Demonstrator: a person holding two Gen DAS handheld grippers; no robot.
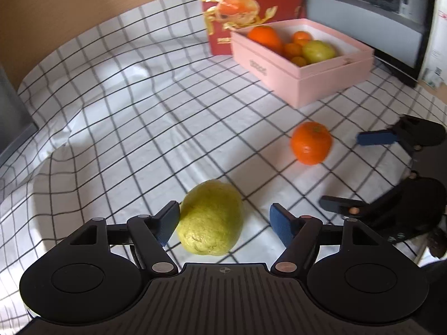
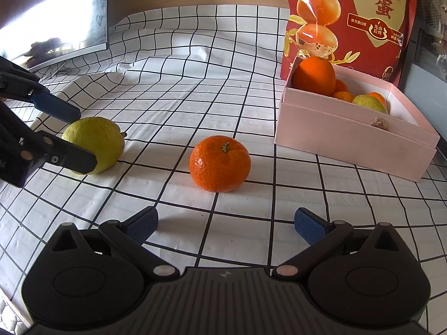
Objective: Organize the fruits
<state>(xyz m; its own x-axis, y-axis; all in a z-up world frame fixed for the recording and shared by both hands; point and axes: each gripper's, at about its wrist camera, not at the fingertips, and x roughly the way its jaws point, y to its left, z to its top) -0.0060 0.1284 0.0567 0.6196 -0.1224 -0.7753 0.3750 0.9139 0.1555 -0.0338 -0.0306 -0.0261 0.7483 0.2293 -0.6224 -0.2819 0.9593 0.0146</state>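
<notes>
A yellow-green fruit (image 1: 212, 220) (image 2: 97, 136) lies on the checked cloth between the fingers of my left gripper (image 1: 225, 219) (image 2: 83, 141). The jaws stand wide open; the left pad is close against the fruit and the right pad is clear of it. An orange (image 1: 311, 143) (image 2: 220, 163) sits loose on the cloth just ahead of my right gripper (image 2: 225, 217) (image 1: 342, 170), which is open with nothing between its fingers. A pink box (image 1: 321, 72) (image 2: 349, 145) further back holds several oranges and a yellow-green fruit.
A red snack pouch (image 1: 245, 0) (image 2: 349, 14) stands behind the box. A dark monitor (image 1: 363, 14) (image 2: 56, 22) borders the cloth on one side. The checked cloth (image 1: 125, 97) (image 2: 195, 69) is wrinkled, with bare room beyond the loose fruits.
</notes>
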